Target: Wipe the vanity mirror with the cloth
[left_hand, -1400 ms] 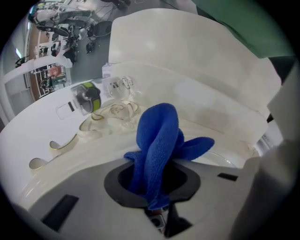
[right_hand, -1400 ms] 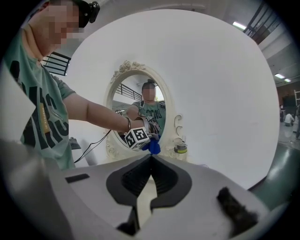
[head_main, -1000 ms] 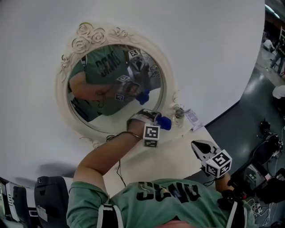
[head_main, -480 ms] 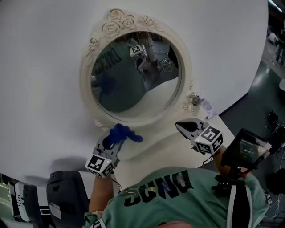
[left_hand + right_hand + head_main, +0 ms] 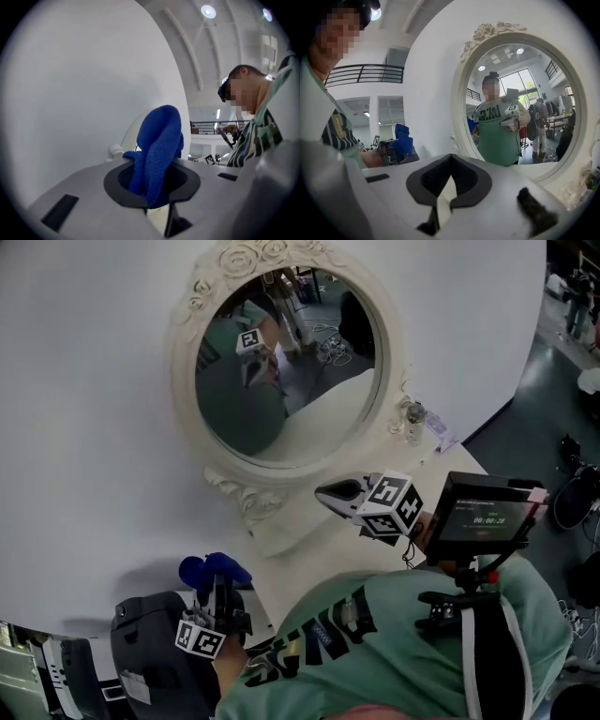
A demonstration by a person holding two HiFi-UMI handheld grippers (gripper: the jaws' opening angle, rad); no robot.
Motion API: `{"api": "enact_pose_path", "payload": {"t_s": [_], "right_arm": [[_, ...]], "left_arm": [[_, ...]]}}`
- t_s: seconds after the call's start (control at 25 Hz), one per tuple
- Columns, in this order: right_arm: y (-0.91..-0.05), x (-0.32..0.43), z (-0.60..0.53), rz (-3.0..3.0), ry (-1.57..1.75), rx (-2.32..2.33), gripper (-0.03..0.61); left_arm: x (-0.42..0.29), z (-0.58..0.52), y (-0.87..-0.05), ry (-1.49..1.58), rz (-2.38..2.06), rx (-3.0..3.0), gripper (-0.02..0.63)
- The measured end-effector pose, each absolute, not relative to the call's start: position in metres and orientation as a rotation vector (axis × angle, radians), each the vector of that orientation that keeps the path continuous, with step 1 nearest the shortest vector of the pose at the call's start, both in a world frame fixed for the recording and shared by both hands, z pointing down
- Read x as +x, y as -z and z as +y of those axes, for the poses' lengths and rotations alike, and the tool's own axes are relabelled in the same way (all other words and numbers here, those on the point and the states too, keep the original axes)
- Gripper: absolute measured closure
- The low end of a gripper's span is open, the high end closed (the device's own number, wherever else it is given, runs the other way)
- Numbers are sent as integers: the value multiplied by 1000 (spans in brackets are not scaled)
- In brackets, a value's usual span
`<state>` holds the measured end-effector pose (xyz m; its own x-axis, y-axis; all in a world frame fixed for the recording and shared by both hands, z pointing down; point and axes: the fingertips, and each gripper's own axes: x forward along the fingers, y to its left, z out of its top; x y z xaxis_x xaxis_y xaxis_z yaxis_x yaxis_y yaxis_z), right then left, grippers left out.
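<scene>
The oval vanity mirror (image 5: 281,371) in its ornate cream frame (image 5: 187,381) stands against the white wall on a white table (image 5: 309,549). My left gripper (image 5: 217,594) is low at the left, off the table and well clear of the mirror, shut on a bunched blue cloth (image 5: 214,571). In the left gripper view the cloth (image 5: 159,145) sticks up out of the left gripper (image 5: 157,199). My right gripper (image 5: 330,491) hovers just below the frame's lower right, shut and empty. The right gripper view shows the right gripper (image 5: 443,194) before the mirror (image 5: 520,103), which reflects the person.
A small glass bottle (image 5: 412,418) and a flat packet (image 5: 442,435) stand at the mirror's right foot. A dark device with a lit screen (image 5: 483,517) is beside the right gripper. A black chair-like object (image 5: 150,652) sits below the left gripper. The dark floor (image 5: 544,381) lies right.
The left gripper drew the blue cloth from the mirror glass down and left, off the table. The right gripper moved left and up toward the mirror's base. The head view shifted.
</scene>
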<state>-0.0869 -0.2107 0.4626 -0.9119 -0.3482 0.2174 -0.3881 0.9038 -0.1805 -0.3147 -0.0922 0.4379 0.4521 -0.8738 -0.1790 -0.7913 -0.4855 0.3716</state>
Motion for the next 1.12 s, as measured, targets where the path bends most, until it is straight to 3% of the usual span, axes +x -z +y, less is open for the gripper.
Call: {"api": "enact_pose_path", "payload": {"t_s": [0.2, 1.12], "right_arm": [[-477, -96, -210, -2856, -415, 591, 571], [-477, -81, -213, -2860, -434, 652, 571]], "left_arm": [[-306, -83, -445, 652, -1310, 2426, 529], [-270, -97, -449, 621, -1173, 2497, 529]]}}
